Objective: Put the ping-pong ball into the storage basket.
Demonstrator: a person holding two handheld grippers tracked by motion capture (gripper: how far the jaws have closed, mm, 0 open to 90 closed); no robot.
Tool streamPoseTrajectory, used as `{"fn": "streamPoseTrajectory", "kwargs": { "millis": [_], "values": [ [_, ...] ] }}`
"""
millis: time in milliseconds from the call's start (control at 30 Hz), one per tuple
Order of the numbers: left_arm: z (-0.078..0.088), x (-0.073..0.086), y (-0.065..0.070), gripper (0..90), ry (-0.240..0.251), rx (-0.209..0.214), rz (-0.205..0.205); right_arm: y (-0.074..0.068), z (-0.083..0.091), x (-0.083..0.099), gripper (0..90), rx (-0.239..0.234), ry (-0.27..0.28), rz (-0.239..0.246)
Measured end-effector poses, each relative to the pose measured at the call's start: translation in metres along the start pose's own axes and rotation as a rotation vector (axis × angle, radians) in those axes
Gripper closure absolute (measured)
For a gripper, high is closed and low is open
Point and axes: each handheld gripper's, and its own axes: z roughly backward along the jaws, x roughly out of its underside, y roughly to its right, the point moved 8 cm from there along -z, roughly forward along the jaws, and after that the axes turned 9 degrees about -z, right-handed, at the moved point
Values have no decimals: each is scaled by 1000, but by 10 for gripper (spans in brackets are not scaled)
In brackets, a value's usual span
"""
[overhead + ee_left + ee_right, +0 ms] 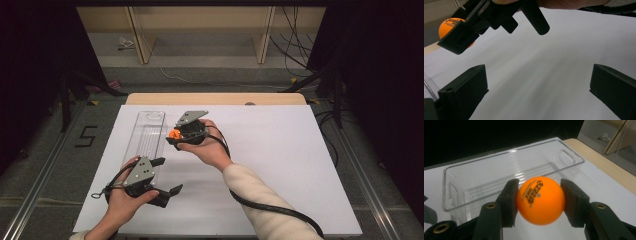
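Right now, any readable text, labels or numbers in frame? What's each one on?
"5": black mark on the floor left of the table.
Black print with small stars on the orange ball, held in the right tongs: sideways and too blurred to read.
Same print on the ball in the left gripper view: too small to read.
Clear bin: no text.

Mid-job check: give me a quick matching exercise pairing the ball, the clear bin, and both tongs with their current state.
Things:
1. orange ball
2. clear bin
3. left tongs
4. right tongs

States:
a. open, nothing between the jaws
b. empty, on the white table
c. clamped between two black jaws
d. shut on a round thing

Pairs: 1-c, 2-b, 3-a, 4-d
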Motion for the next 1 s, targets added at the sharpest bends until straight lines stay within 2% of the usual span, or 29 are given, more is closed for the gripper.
{"fn": "streamPoseTrajectory", "kwargs": {
  "millis": [1000],
  "values": [
    [0, 0, 1, 8, 0, 6, -4, -3, -18, -14, 515, -15, -23, 12]
  ]
}}
